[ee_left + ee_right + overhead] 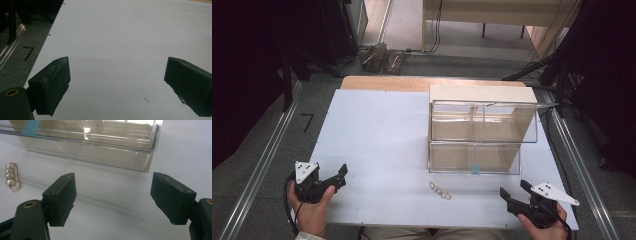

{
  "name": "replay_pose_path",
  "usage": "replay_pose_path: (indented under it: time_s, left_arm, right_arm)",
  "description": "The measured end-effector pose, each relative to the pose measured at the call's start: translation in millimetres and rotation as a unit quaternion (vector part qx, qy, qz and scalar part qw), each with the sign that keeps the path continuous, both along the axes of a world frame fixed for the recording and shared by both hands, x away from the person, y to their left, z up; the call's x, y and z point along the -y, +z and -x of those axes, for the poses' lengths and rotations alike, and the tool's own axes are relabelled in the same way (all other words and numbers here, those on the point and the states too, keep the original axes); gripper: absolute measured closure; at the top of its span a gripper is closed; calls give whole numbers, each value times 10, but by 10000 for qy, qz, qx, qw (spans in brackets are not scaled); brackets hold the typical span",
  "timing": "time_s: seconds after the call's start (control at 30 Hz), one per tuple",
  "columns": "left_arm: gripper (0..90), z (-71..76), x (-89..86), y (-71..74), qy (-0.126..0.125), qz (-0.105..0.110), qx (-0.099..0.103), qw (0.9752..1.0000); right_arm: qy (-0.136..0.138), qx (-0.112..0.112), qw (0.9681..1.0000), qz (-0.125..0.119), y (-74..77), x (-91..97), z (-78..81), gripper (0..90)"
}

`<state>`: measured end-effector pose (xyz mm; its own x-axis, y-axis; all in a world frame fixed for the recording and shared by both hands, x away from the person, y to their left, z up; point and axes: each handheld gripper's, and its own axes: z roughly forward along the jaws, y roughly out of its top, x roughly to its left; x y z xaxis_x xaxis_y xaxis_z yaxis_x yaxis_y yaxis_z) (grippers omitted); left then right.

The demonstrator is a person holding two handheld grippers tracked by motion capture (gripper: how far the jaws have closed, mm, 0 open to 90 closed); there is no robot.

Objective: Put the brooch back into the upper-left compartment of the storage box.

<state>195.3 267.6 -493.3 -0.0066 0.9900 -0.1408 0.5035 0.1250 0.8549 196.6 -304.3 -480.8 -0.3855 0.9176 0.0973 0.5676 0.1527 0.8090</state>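
Looking at the pearl clip (440,190): it lies flat on the white table (377,150), near the front edge, just in front of the clear two-drawer box (477,135), apart from it. Its long axis runs diagonally in the high view, from upper left to lower right. In the right gripper view it sits left of the jaws, with its gold loop end toward the camera.

Right gripper (513,193) is nearer, clip to its left; jaws spread, empty. Left gripper (340,176) is farther off, jaws also spread, empty, over bare table. My call: the right one reaches left.
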Motion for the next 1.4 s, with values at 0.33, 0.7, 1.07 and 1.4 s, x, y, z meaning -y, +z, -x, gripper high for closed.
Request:
replay_pose_path:
  time_s: [0.33,0.7,1.07,1.4]
  left_arm:
    - [59,-2,4,-2,2,1,-5,10000]
    - [59,-2,3,-3,6,2,-1,10000]
    - [59,-3,2,-3,2,8,0,10000]
    - [59,-2,-1,0,-4,-9,0,10000]
  right_arm:
    - [264,16,9996,129,-15,-211,2,191]
    - [489,-7,9988,84,-31,-419,7,197]
    - [670,-49,9977,128,-64,-598,-15,202]
    - [864,-68,9961,163,-96,-765,-44,210]
